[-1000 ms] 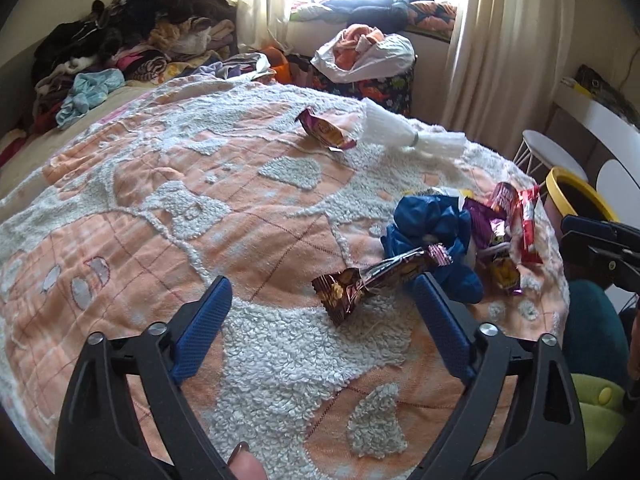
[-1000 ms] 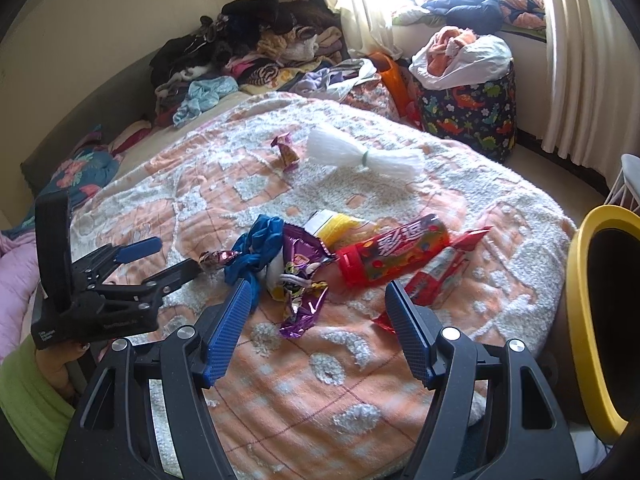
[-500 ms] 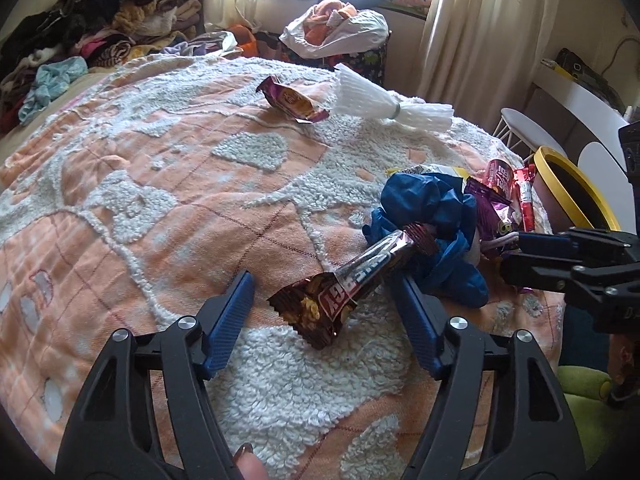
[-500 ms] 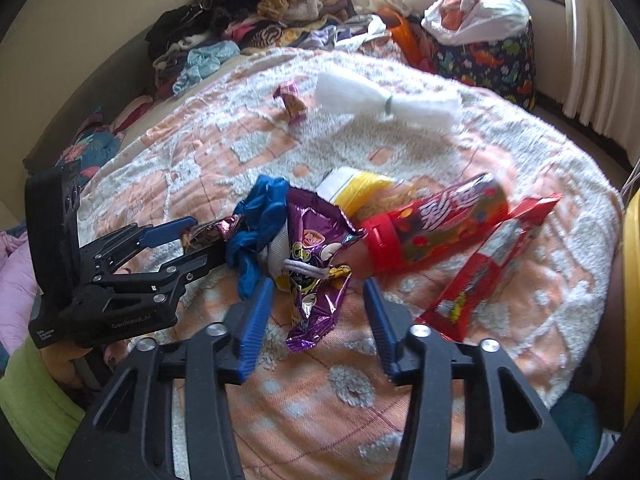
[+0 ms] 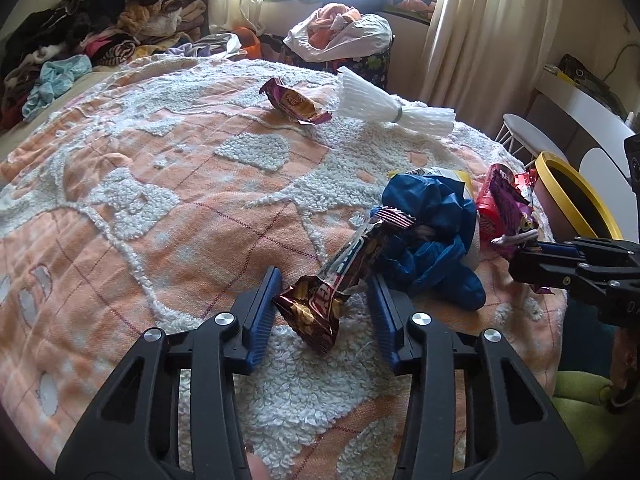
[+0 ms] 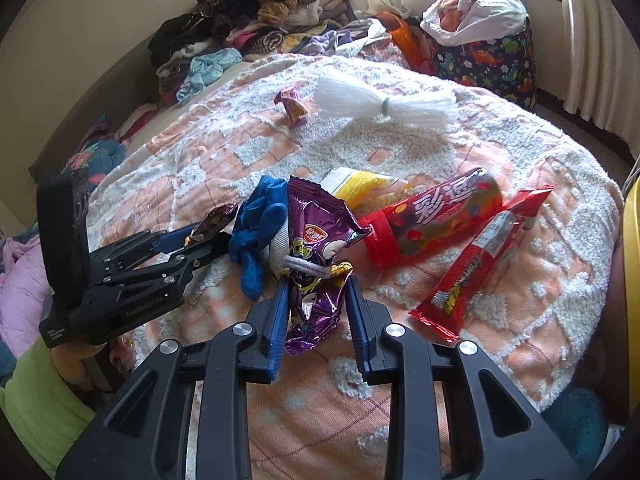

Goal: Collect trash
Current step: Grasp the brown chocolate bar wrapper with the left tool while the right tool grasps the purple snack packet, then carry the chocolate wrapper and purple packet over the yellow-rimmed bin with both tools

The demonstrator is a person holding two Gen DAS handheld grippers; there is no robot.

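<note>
Trash lies on a bed with an orange and white blanket point(image 5: 168, 184). My left gripper point(image 5: 324, 280) is open, its jaws on either side of a brown candy-bar wrapper point(image 5: 336, 284) that leans on a crumpled blue bag point(image 5: 428, 236). My right gripper point(image 6: 316, 284) is open around a purple snack wrapper point(image 6: 316, 248); the jaws stand close to its sides. Nearby lie a red candy tube point(image 6: 436, 216), a long red wrapper point(image 6: 484, 256), a yellow packet point(image 6: 368, 188), a small purple wrapper point(image 5: 296, 102) and white foam netting point(image 5: 384, 104).
A yellow-rimmed bin point(image 5: 576, 196) stands just past the bed's right edge, beside white chairs point(image 5: 528, 132). Heaps of clothes point(image 5: 100, 28) fill the far left of the bed. A patterned basket point(image 6: 484, 60) with a white bag stands under the curtained window.
Both grippers moved forward and narrowed. The left now straddles the brown wrapper, the right now straddles the purple wrapper.
</note>
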